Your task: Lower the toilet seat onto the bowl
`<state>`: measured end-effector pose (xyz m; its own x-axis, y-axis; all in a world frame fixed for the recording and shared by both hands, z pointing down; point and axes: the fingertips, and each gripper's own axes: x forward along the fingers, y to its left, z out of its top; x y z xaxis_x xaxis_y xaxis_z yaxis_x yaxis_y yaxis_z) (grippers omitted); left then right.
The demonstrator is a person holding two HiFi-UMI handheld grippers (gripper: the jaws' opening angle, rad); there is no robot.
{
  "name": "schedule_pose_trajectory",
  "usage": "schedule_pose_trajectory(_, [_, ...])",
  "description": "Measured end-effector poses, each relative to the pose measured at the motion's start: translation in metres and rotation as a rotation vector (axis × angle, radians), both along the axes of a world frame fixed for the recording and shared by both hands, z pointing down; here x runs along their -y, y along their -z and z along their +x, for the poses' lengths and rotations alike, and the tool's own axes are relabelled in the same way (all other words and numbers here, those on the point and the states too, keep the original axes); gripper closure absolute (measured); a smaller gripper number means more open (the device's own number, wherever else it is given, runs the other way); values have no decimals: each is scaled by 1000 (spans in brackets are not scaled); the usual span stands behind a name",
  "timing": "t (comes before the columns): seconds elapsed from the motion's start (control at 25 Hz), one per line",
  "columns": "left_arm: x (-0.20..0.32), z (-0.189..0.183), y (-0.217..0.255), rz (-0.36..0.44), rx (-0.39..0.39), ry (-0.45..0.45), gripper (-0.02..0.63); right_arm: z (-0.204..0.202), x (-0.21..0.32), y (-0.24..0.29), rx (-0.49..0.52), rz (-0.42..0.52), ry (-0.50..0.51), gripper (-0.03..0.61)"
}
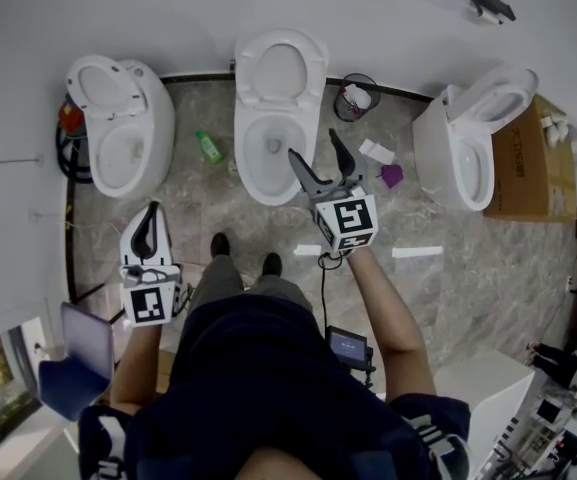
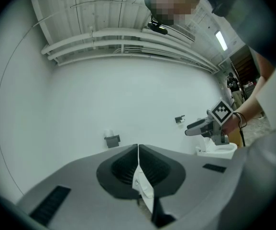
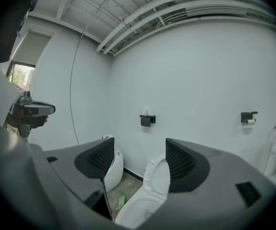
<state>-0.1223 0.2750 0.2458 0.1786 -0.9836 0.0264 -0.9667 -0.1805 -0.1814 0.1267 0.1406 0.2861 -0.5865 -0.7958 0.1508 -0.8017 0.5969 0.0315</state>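
Observation:
Against the back wall stands the middle toilet, its white seat raised upright above the bowl. My right gripper is open and hovers over the bowl's front right edge, with nothing between its fingers. In the right gripper view the upright seat and the bowl show between the open jaws of the right gripper, some way ahead. My left gripper is shut and empty, held low to the left, away from the toilet. In its own view the left gripper points at the bare wall.
A left toilet and a right toilet flank the middle one. On the floor lie a green bottle, a black bin, a purple object and white strips. A cardboard box stands at far right.

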Motion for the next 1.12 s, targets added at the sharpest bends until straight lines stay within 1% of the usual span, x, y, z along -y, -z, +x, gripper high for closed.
schedule_pose_trajectory(0.16, [19, -16, -6, -5, 1, -17, 588, -13, 30, -8, 24, -21, -25, 242])
schedule_pose_trajectory(0.36, [54, -45, -14, -19, -3, -60, 587, -41, 71, -19, -39, -12, -56, 242])
schedule_pose_trajectory(0.48, [83, -67, -16, -21, -7, -103, 588, -61, 105, -28, -63, -23, -102, 242])
schedule_pose_trajectory(0.64, [122, -101, -18, -20, -1, -170, 588, -94, 161, -41, -71, -38, -172, 242])
schedule_pose_trajectory(0.76, [148, -126, -28, -48, 10, -215, 587, -116, 201, -53, -71, -55, -223, 242])
schedule_pose_trajectory(0.96, [183, -156, -38, -82, 28, -266, 588, -132, 254, -79, -1, -128, -302, 242])
schedule_pose_trajectory(1.12, [207, -164, -42, -90, 30, -282, 588, -129, 290, -103, 113, -209, -368, 242])
